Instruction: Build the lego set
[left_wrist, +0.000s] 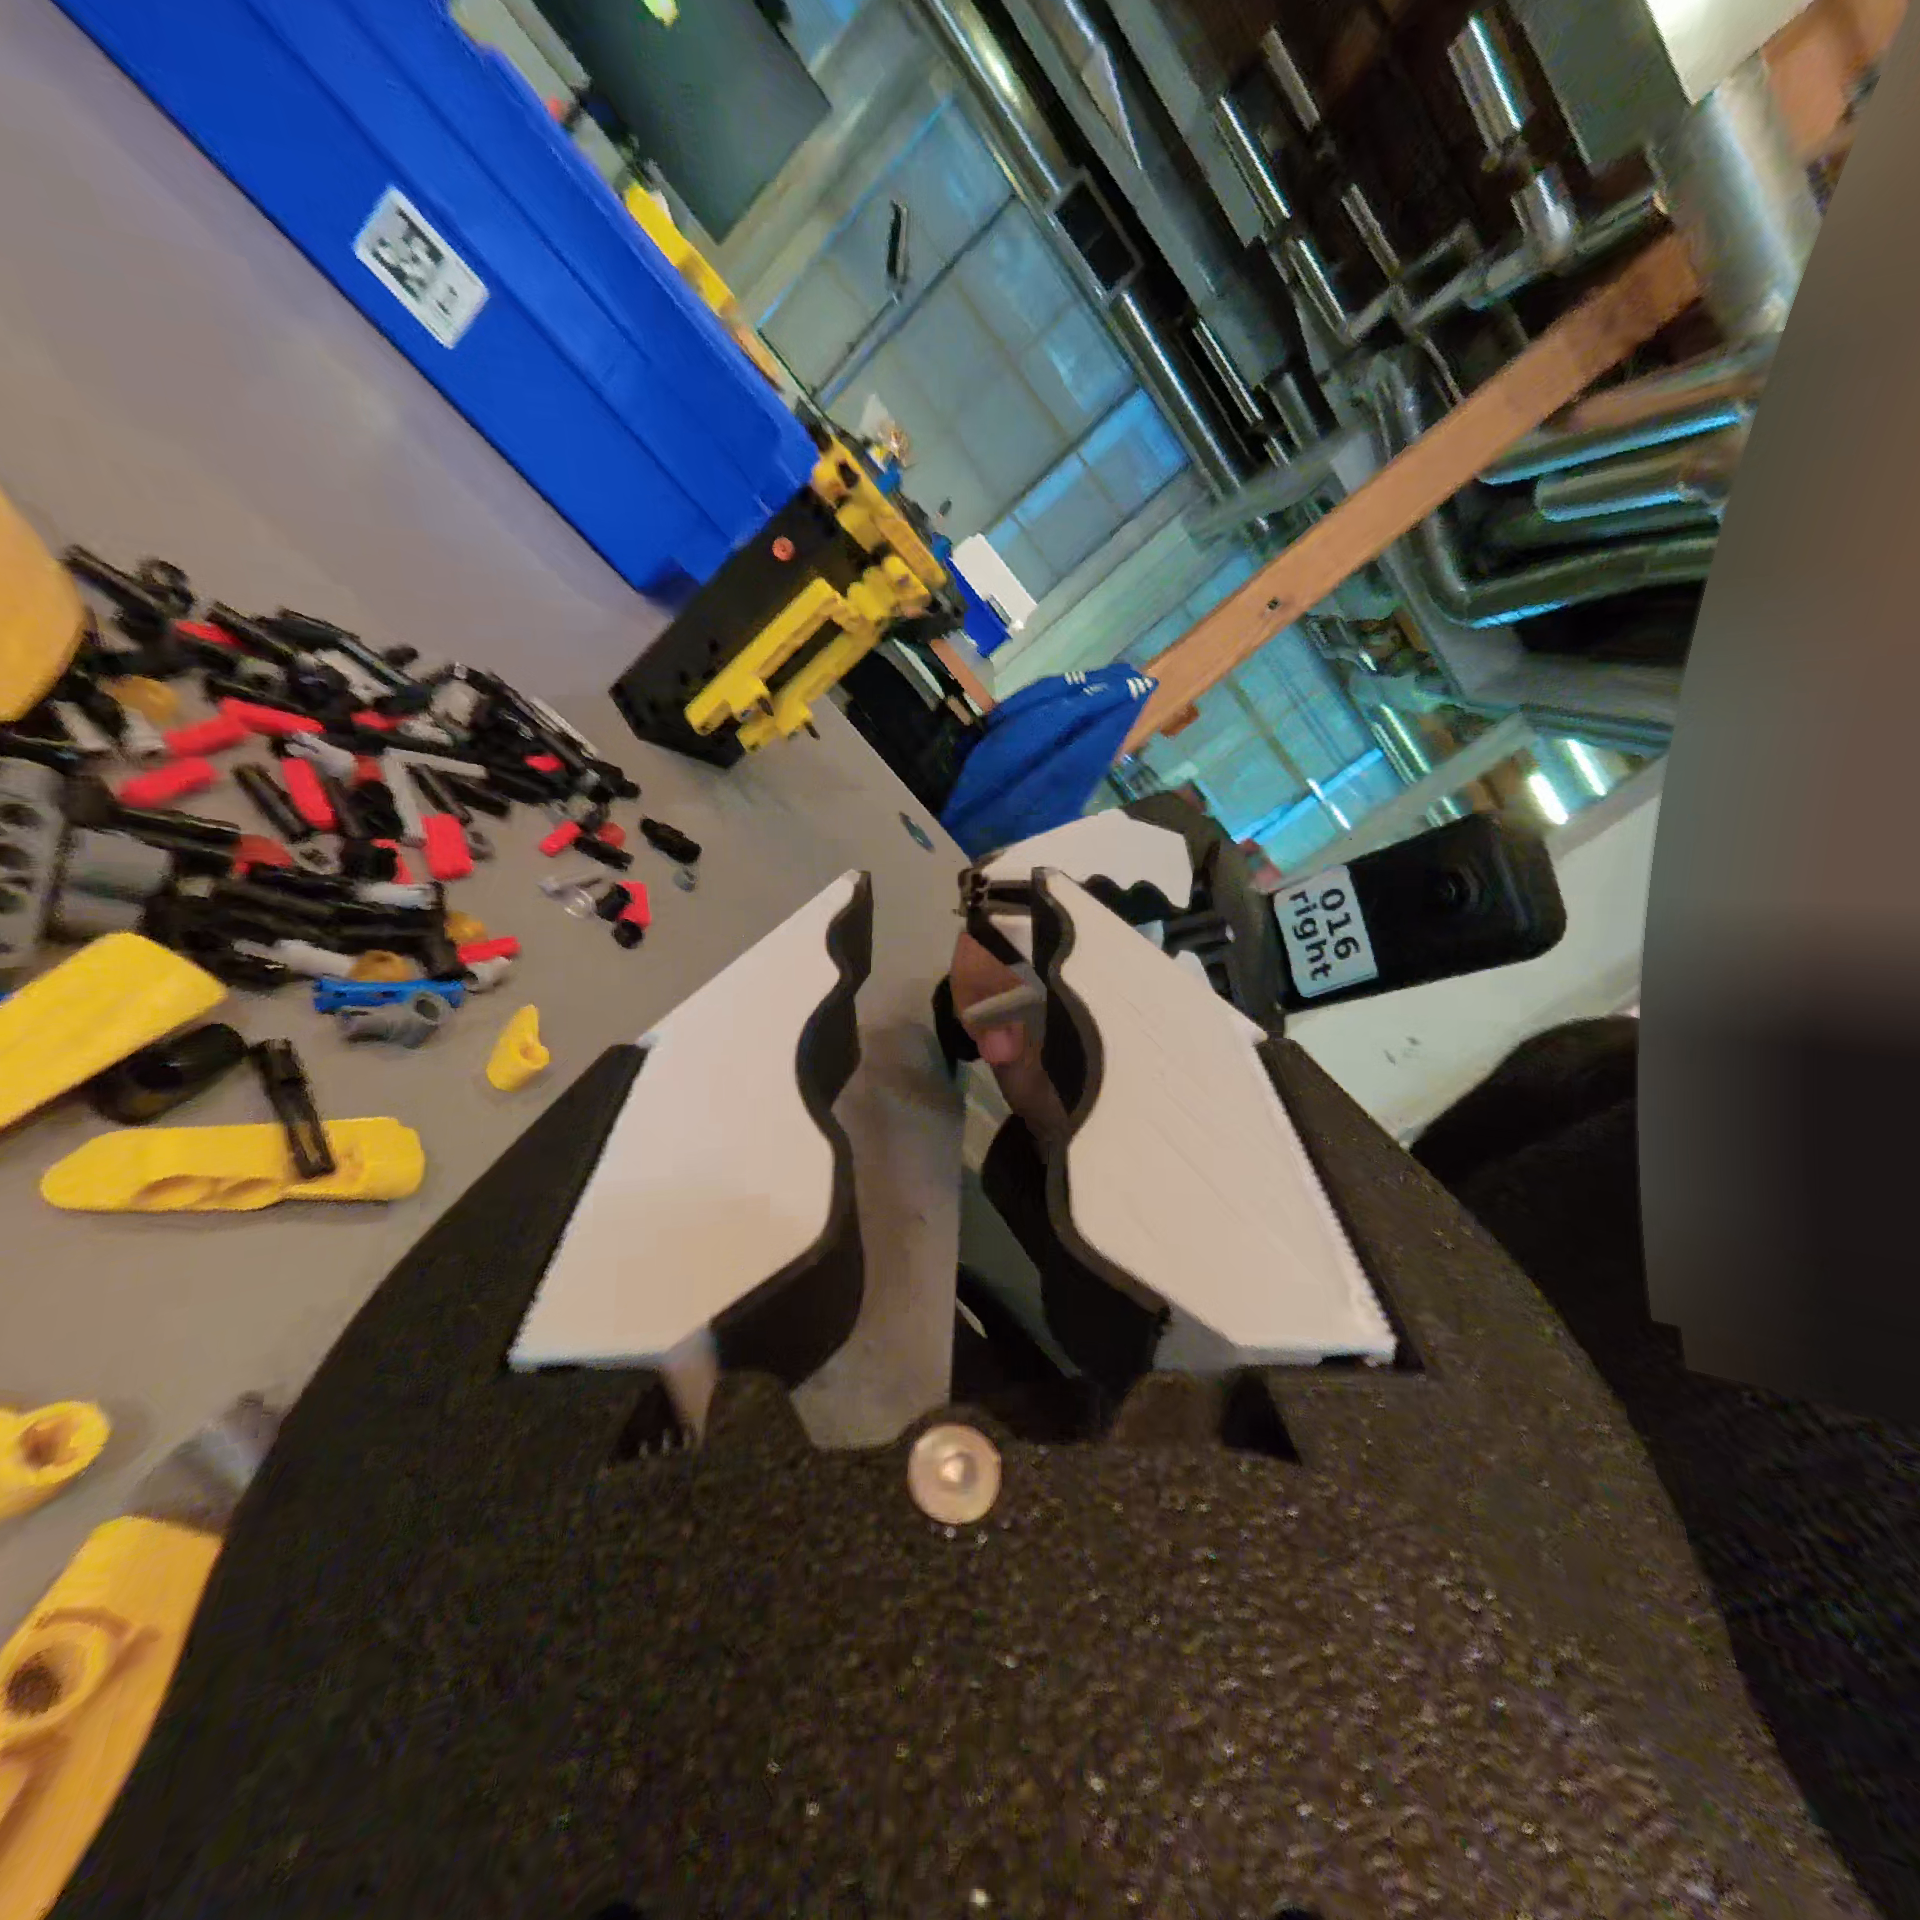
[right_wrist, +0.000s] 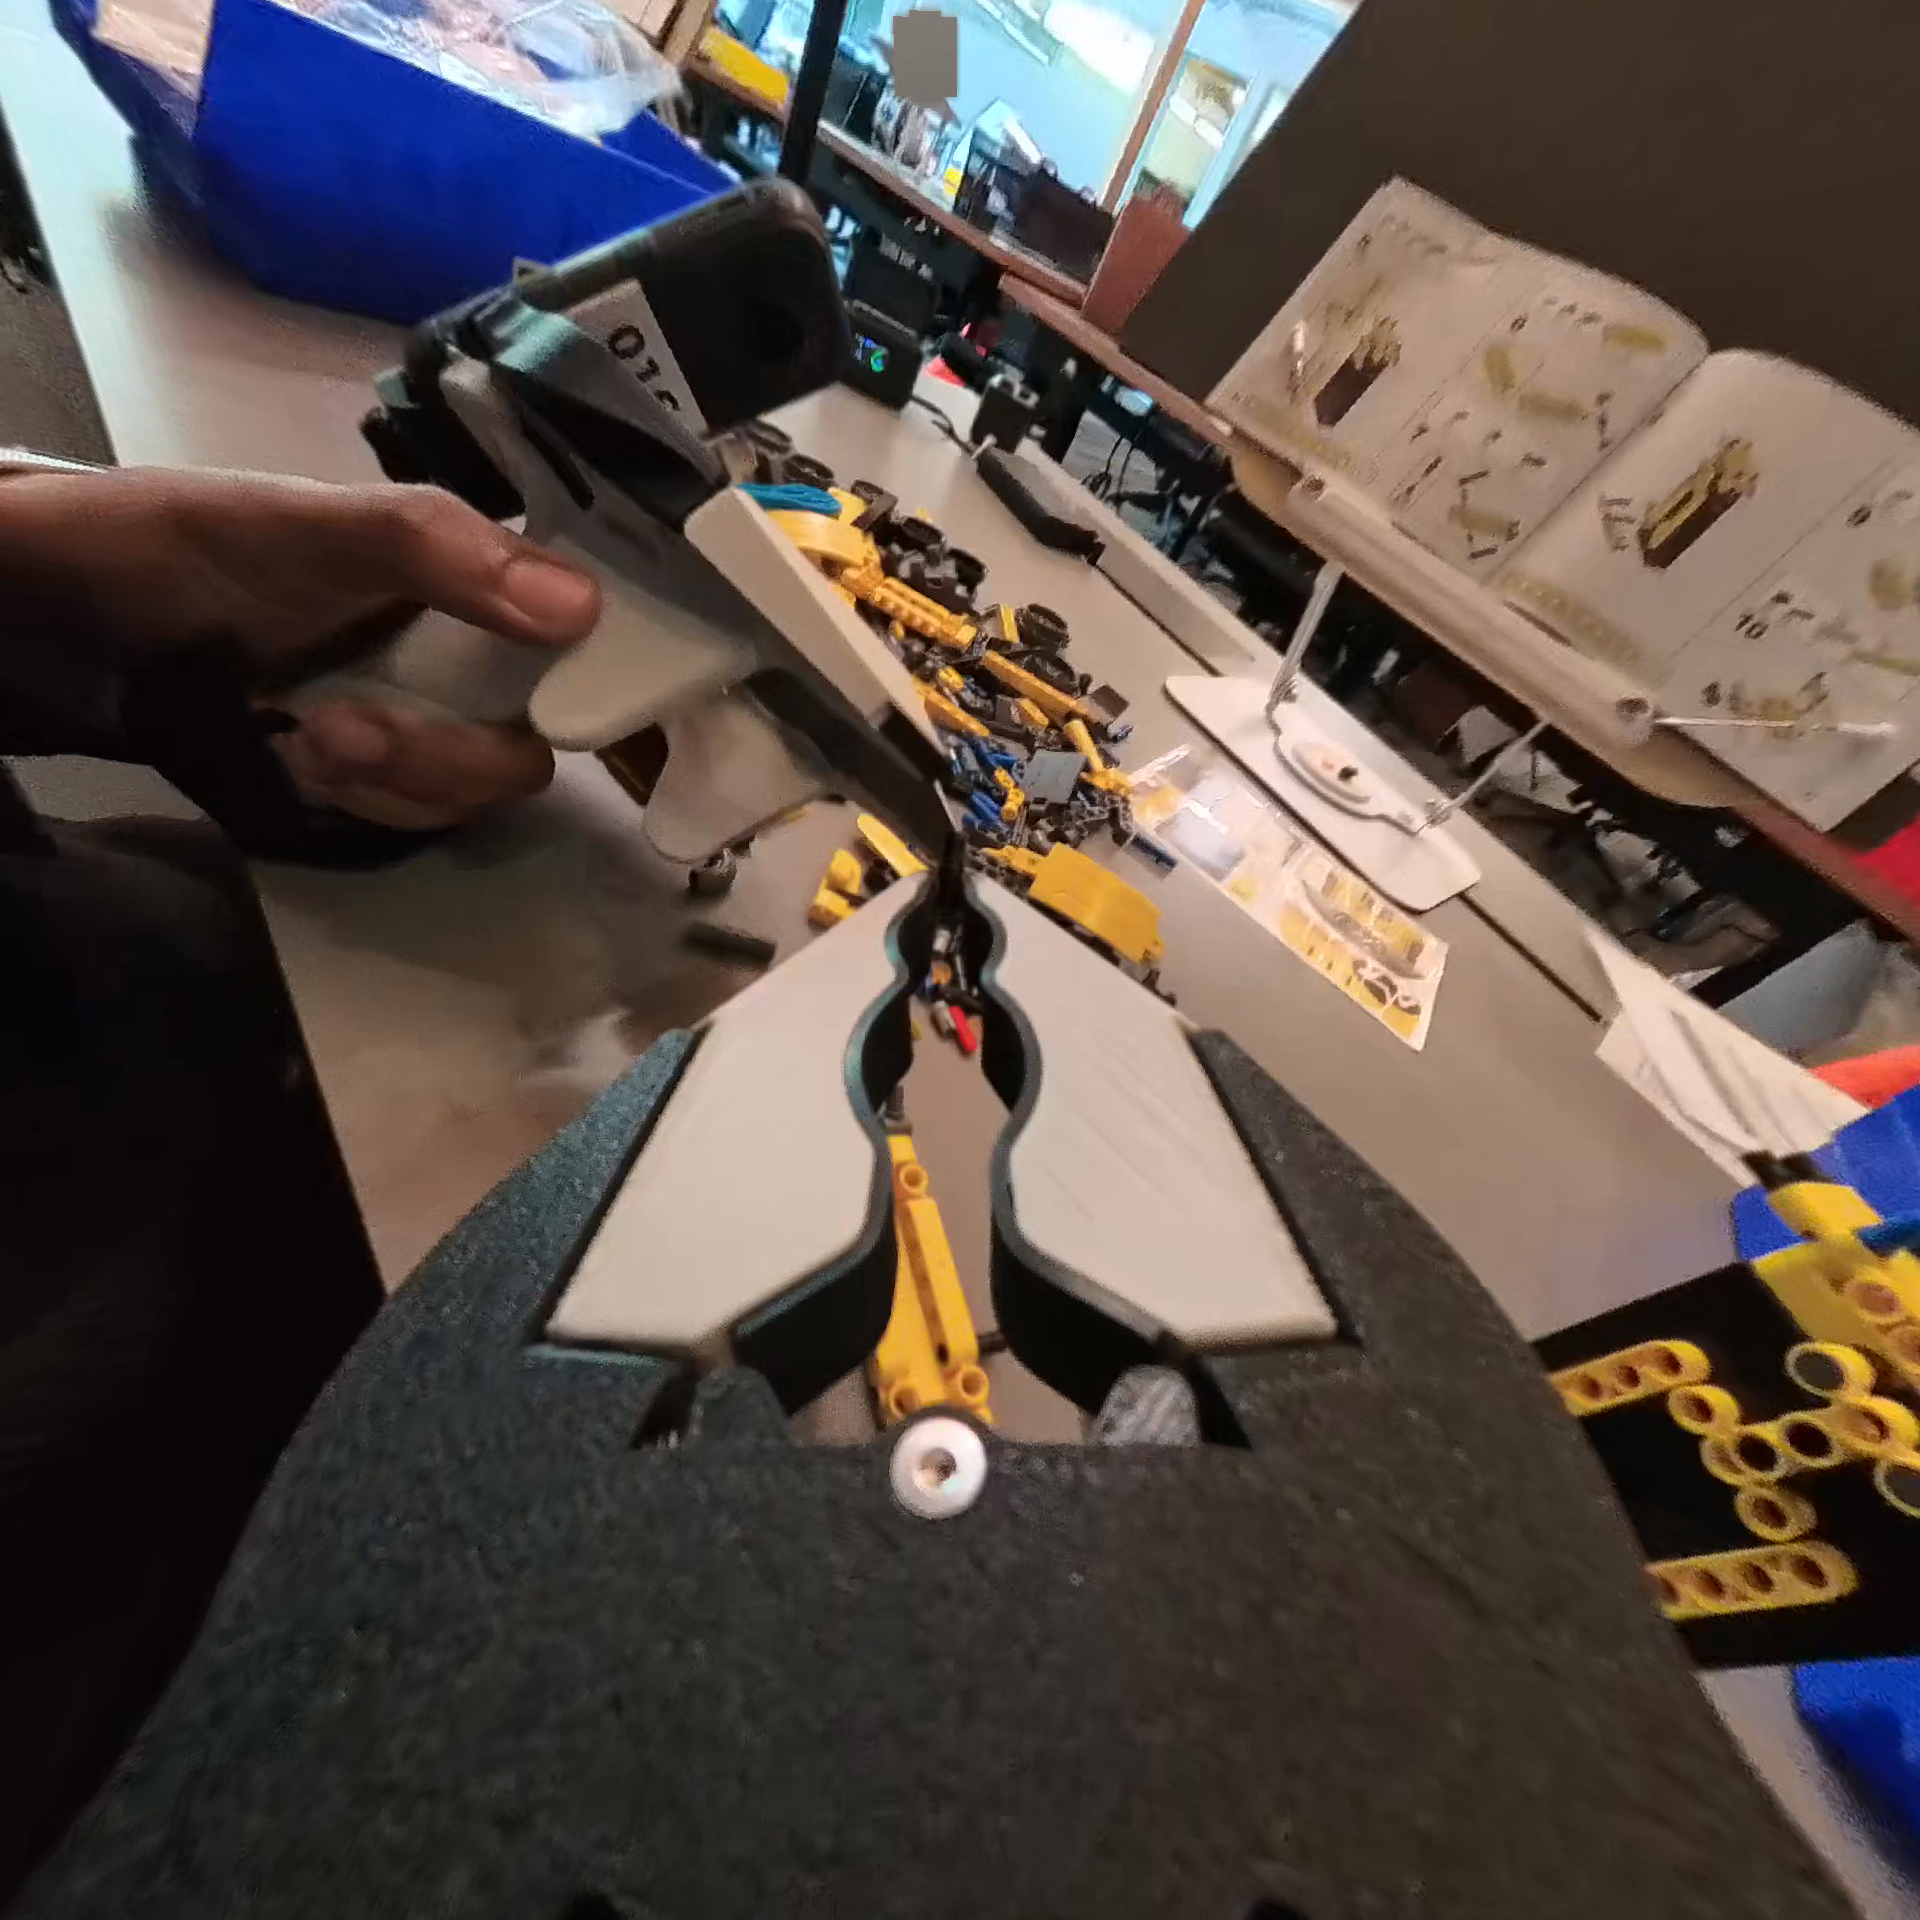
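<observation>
My right gripper (right_wrist: 948, 885) is shut on a small black building-toy piece (right_wrist: 948, 854) and holds it above the grey table (right_wrist: 499, 935). My left gripper (left_wrist: 951, 888) is open, its tips on either side of that black piece (left_wrist: 982, 902), which lies closer to its right finger. In the right wrist view the left gripper (right_wrist: 933, 792) comes in from the left, held by a hand (right_wrist: 312, 582), and its tips meet the right gripper's tips. In the left wrist view the right gripper (left_wrist: 1112, 847) shows behind the piece, with its black camera (left_wrist: 1455, 914).
A pile of black, red and grey parts (left_wrist: 343, 769) and yellow panels (left_wrist: 229, 1164) lies left. A blue bin (left_wrist: 416, 260) and a black-and-yellow model (left_wrist: 800, 623) stand behind. An open booklet on a stand (right_wrist: 1558, 468), a parts pile (right_wrist: 987, 665) and a yellow beam (right_wrist: 925, 1278) show ahead. My left and right fingertips are right by each other.
</observation>
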